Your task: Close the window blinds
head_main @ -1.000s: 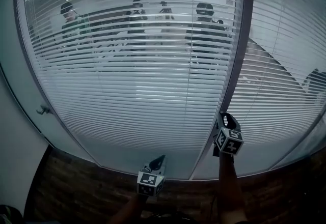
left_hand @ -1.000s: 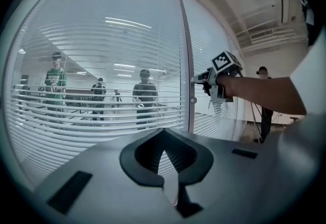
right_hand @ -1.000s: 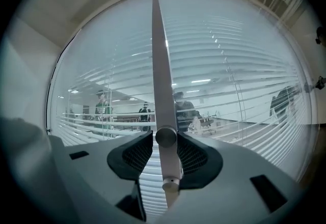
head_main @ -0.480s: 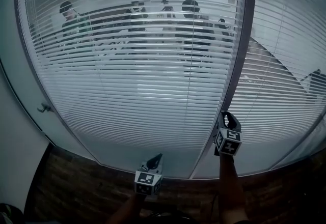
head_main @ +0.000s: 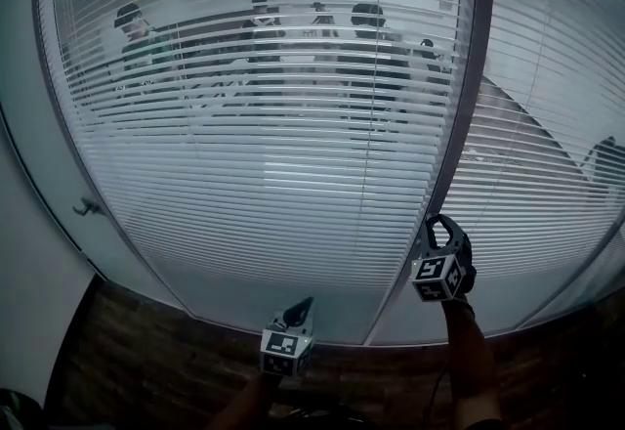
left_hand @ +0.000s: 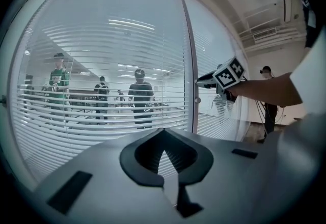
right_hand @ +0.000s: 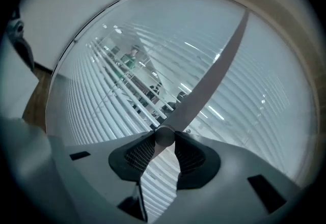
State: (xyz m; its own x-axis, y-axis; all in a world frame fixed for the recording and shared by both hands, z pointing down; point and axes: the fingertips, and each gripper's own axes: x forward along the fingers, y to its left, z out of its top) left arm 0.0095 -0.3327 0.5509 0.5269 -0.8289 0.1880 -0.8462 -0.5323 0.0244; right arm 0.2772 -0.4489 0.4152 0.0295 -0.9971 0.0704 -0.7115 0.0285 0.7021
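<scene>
My right gripper [right_hand: 164, 139] pinches the blind knob [right_hand: 164, 134] on the mullion [right_hand: 214, 73] — next, I judge, a twist — while my left gripper [left_hand: 164, 134] idles closed and empty.

The left hand-held gripper [left_hand: 164, 139] has its jaws together, with nothing between them. Ahead hang the window blinds [left_hand: 102, 116], slats open enough to show 3 people [left_hand: 139, 96] beyond the glass. To their right rises a dark frame post [left_hand: 189, 55]. The right hand-held gripper [left_hand: 200, 82], on an outstretched arm [left_hand: 265, 90], reaches the post just above a small round knob [left_hand: 197, 100].
</scene>
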